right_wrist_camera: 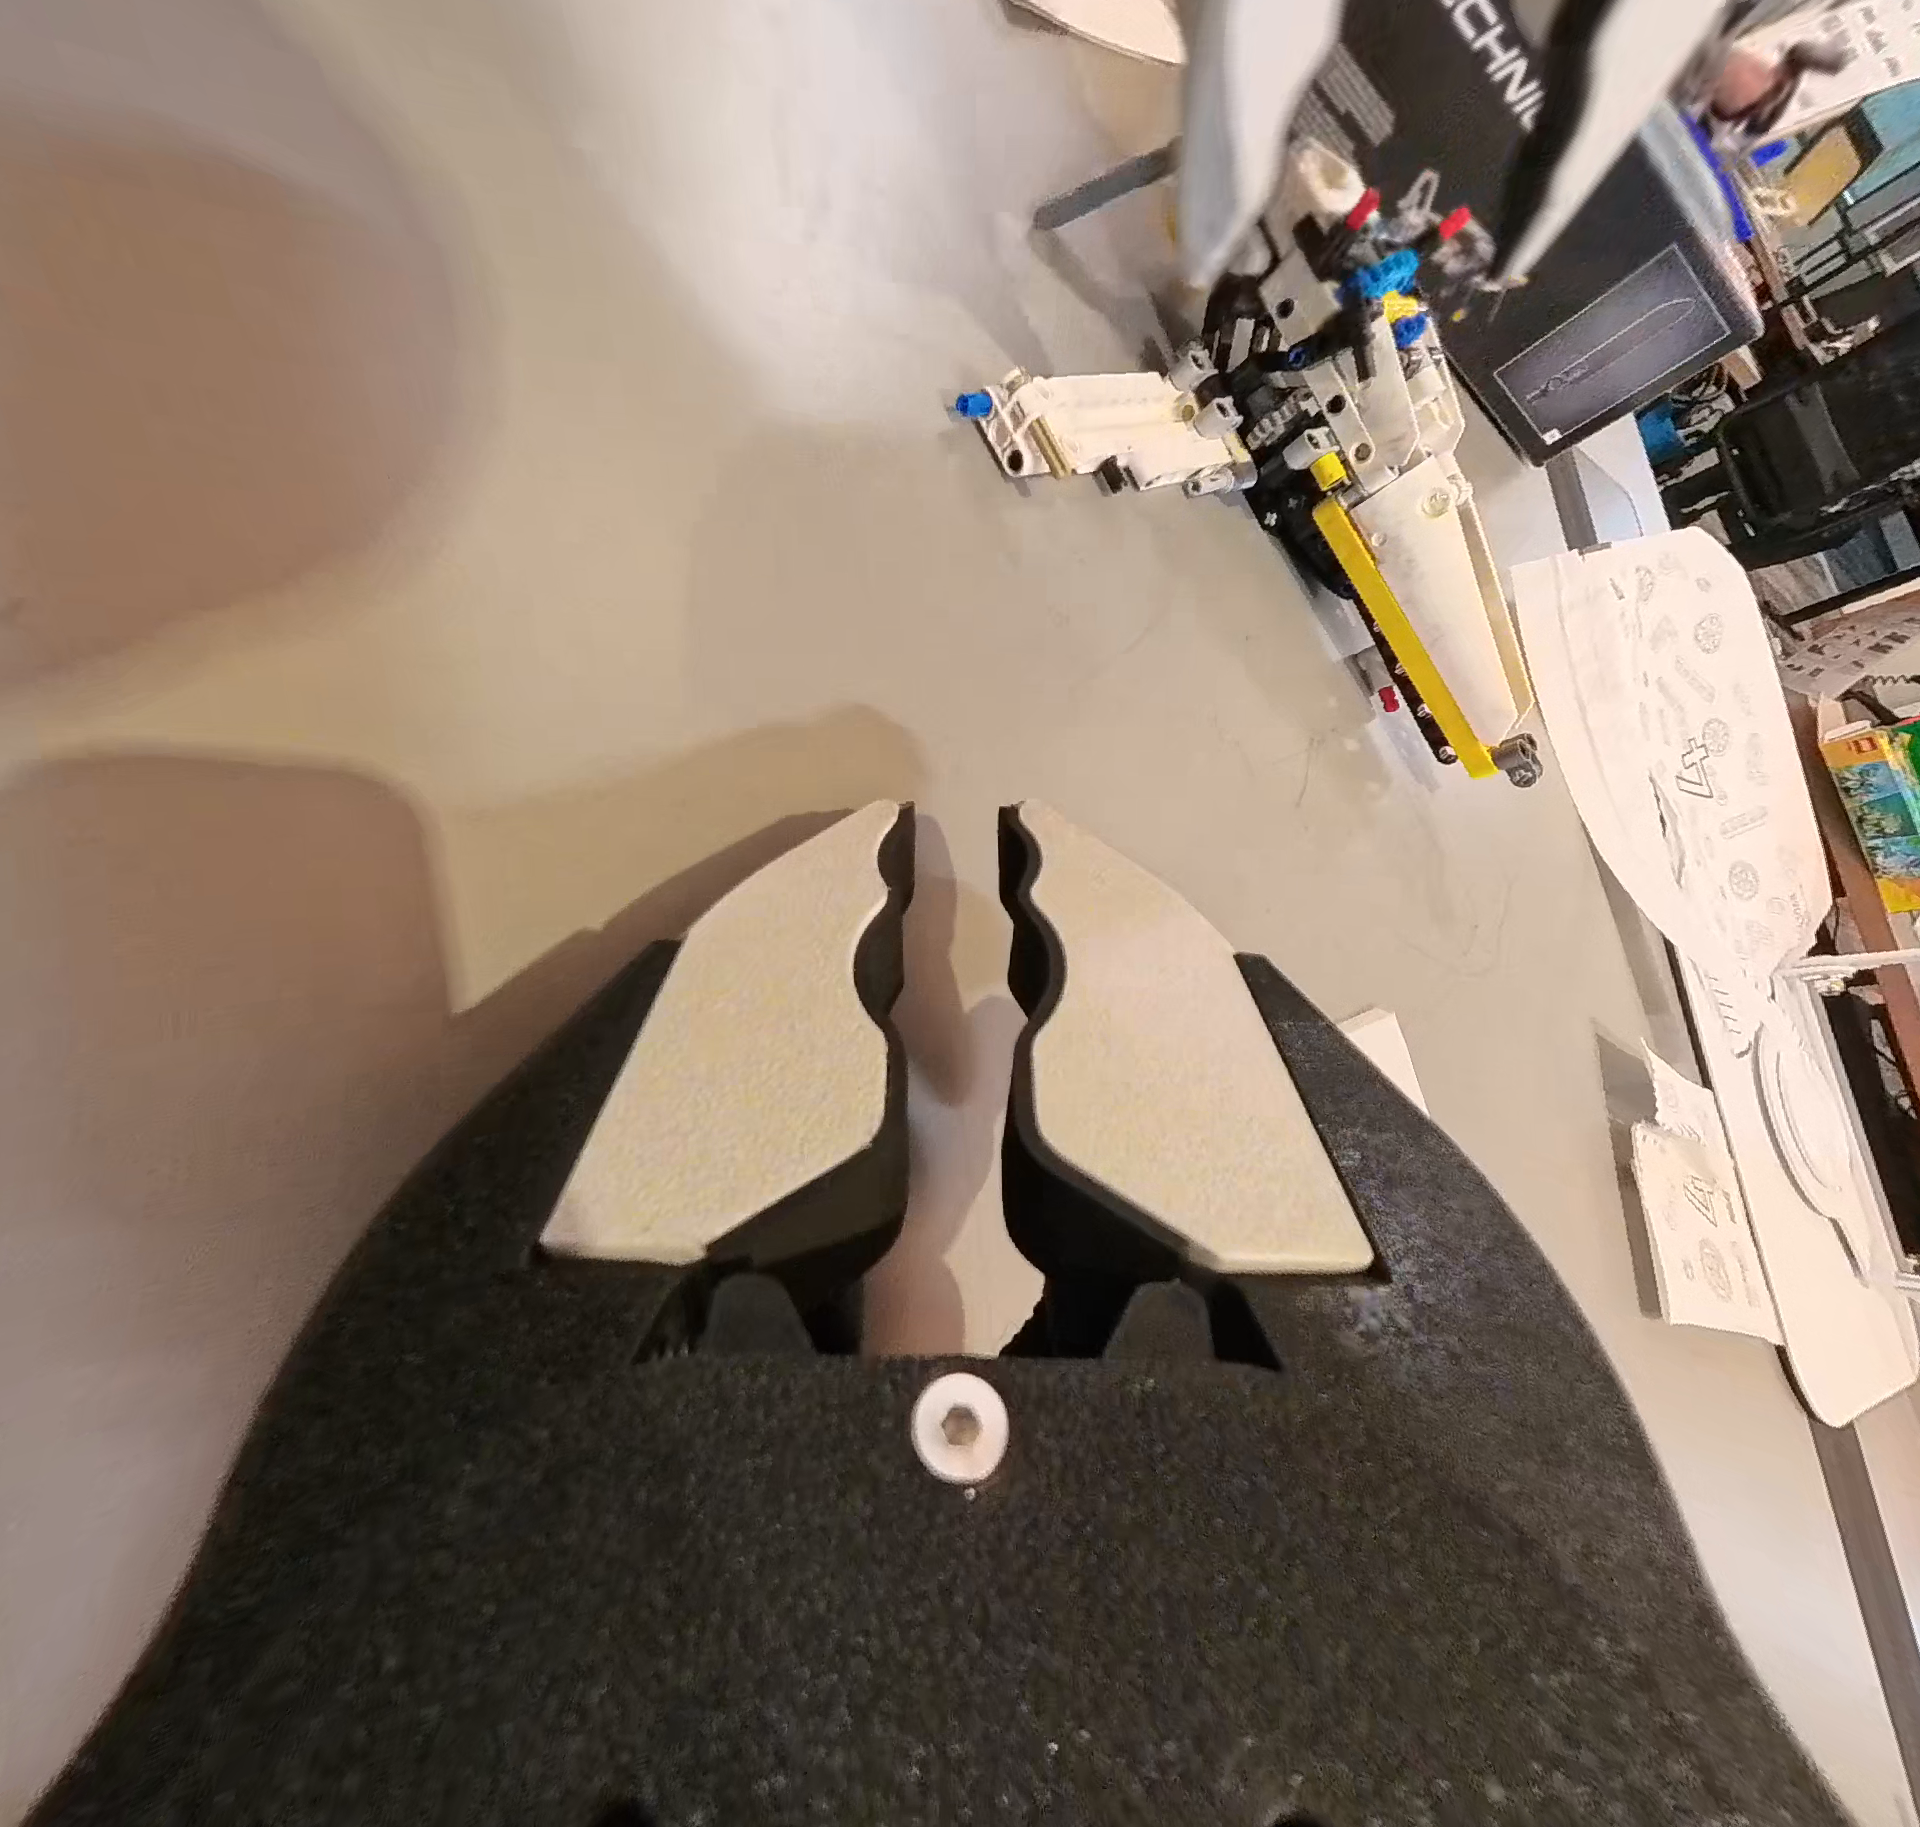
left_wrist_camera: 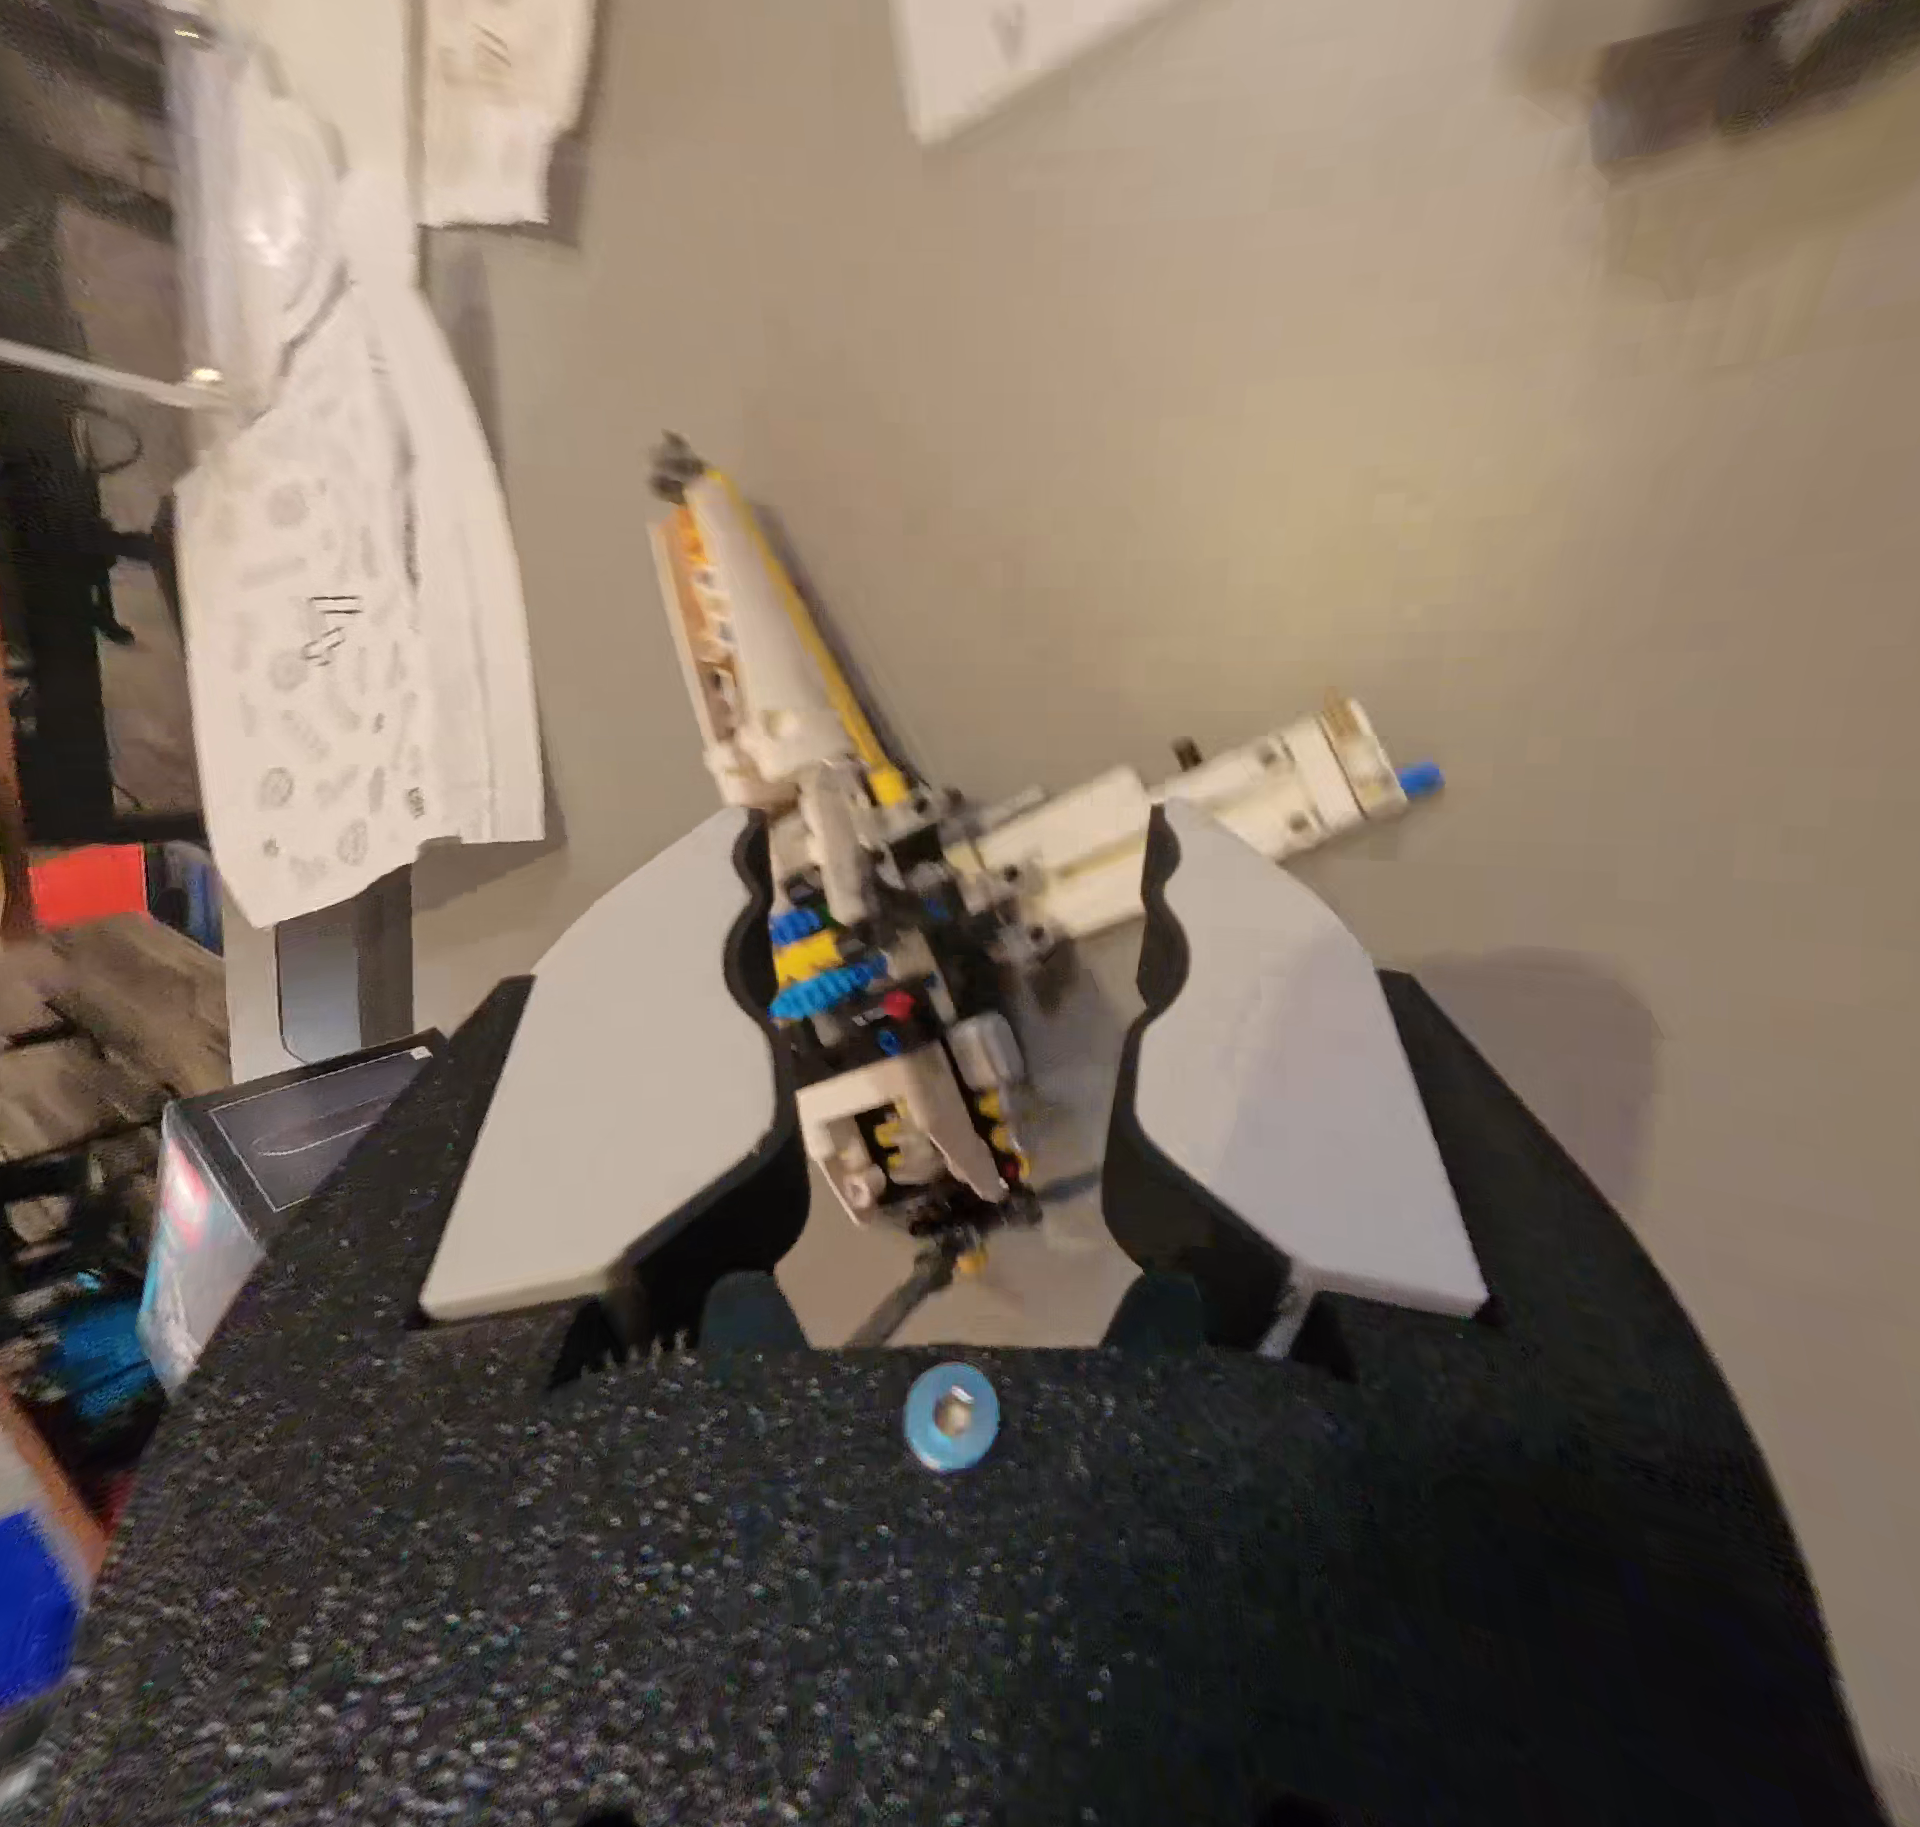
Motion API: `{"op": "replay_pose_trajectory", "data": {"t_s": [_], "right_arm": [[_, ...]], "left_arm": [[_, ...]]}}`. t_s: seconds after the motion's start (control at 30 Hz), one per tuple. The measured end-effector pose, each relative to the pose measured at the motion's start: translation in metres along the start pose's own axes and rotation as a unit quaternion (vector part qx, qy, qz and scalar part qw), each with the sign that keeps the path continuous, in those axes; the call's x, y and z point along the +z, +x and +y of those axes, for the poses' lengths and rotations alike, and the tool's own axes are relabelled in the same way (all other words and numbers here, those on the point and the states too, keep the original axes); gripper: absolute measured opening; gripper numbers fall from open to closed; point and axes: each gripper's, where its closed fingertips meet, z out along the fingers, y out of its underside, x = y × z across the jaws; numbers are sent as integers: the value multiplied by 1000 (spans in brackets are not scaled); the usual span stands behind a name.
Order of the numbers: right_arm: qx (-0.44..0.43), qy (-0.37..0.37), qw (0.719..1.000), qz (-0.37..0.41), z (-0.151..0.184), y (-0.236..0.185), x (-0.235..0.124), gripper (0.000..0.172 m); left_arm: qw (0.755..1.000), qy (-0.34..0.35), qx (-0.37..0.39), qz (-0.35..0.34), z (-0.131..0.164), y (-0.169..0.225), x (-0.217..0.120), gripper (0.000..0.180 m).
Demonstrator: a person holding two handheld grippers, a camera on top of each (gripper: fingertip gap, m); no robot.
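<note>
A toy-brick model (left_wrist_camera: 904, 946), white with yellow, blue and black parts, lies on the grey table (left_wrist_camera: 1403, 478). It has a long white wing and a white arm with a blue tip. My left gripper (left_wrist_camera: 956, 821) is open wide, and the model's middle stands between its fingers. There is a clear gap to the right pad (left_wrist_camera: 1153, 904). The right wrist view shows the model (right_wrist_camera: 1340, 427) at the upper right, with the left gripper's blurred fingers (right_wrist_camera: 1236, 115) straddling its far end. My right gripper (right_wrist_camera: 956, 811) is well away from it, low over bare table (right_wrist_camera: 623, 427). Its pads are slightly apart with nothing between them.
A white paper bag printed with part shapes (left_wrist_camera: 353, 634) lies left of the model and also shows in the right wrist view (right_wrist_camera: 1683, 738). A black box (right_wrist_camera: 1558, 219) stands behind the model. More bags and clutter line the table's edge (right_wrist_camera: 1714, 1206).
</note>
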Motion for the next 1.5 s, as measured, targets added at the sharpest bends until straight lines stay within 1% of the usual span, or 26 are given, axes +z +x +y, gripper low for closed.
{"op": "replay_pose_trajectory", "data": {"t_s": [0.07,0.17,0.2,0.27,0.3,0.47,0.63,0.8,0.97,1.07,1.23,1.27,1.33,1.4,1.43,1.5], "right_arm": [[1,0,1000,-3,0,0,1,15],[-1,1,1000,-7,-1,-1,1,14],[-2,1,1000,-8,-1,-1,1,14],[-3,2,1000,-10,-1,-2,1,14],[-3,2,1000,-10,-1,-2,1,14],[-6,3,1000,-14,-1,-4,-1,14],[-9,8,1000,-23,-1,-6,-3,13],[-10,10,999,-30,-1,-9,-4,12],[-10,10,999,-32,-1,-9,-5,12],[-9,9,999,-32,-1,-9,-4,12],[6,7,999,-31,1,-6,-4,17],[10,6,999,-31,1,-5,-4,18],[21,3,999,-30,2,-3,-5,22],[36,2,999,-28,3,0,-5,24],[47,3,999,-26,3,2,-5,24],[71,6,997,-25,3,6,-5,25]], "left_arm": [[998,-24,38,37,10,21,1,71],[989,-31,120,86,11,43,3,67],[984,-37,143,101,11,47,4,65],[973,-49,175,143,11,56,5,55],[968,-51,187,158,9,59,5,54],[944,-67,254,198,7,63,12,48],[932,-24,279,229,0,70,21,40],[922,-37,290,253,11,71,22,39],[914,-50,309,260,17,71,30,37],[914,-52,296,272,15,73,33,30],[927,-98,248,264,12,75,34,30],[934,-101,224,259,8,75,35,30],[950,-102,150,254,-3,78,39,29],[961,-106,81,243,-12,78,43,29],[963,-110,57,240,-15,78,43,28],[965,-109,33,236,-22,81,44,28]]}}
